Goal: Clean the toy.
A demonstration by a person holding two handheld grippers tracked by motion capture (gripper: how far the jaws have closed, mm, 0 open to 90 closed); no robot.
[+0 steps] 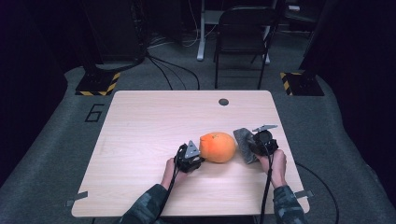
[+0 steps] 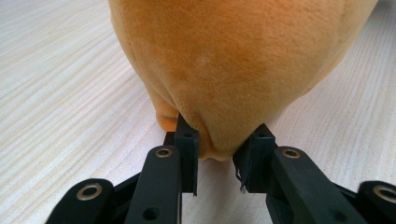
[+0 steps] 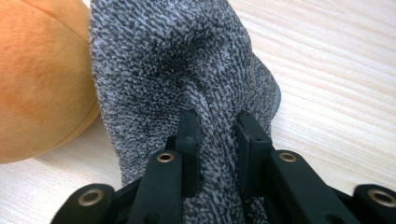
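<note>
An orange plush ball (image 1: 217, 147) lies on the wooden table (image 1: 154, 126), a little right of centre near the front. My left gripper (image 1: 192, 156) presses against its left side and is shut on a fold of the orange plush (image 2: 233, 70); in the left gripper view the gripper (image 2: 220, 142) pinches the fabric between both jaws. A grey knitted cloth (image 1: 243, 142) stands just right of the ball, touching it. My right gripper (image 1: 254, 142) is shut on a bunched ridge of that grey cloth (image 3: 177, 60), seen clamped in the right gripper (image 3: 217, 126) beside the orange plush (image 3: 42, 88).
A small dark round cap (image 1: 223, 101) sits in the table near its far edge. Beyond the table stand a black folding chair (image 1: 243, 32) and floor cables. Bare wood spreads to the left and the back of the ball.
</note>
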